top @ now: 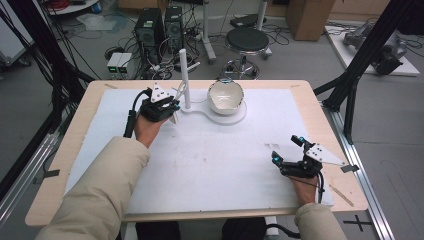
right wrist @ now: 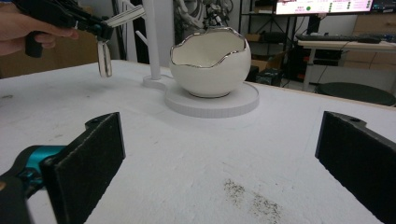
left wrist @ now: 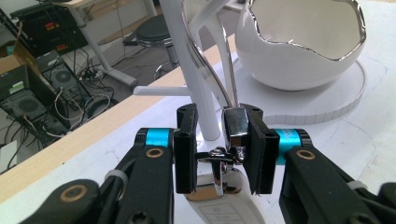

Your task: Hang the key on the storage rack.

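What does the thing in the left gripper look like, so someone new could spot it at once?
Start at the white egg-shaped bowl on its white stand base at the table's far middle; a white post with pegs rises to its left. Beside that post, the left gripper is shut on a car key: white fob, chrome clasp and ring, the scene's one small shiny hanging thing.

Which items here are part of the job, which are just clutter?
In the job:
- left gripper, shut on the key fob
- white stand with its pegs
- egg-shaped bowl on the stand's base

Lying about:
- right gripper, open, idle on the table
- stool, computer towers on the floor
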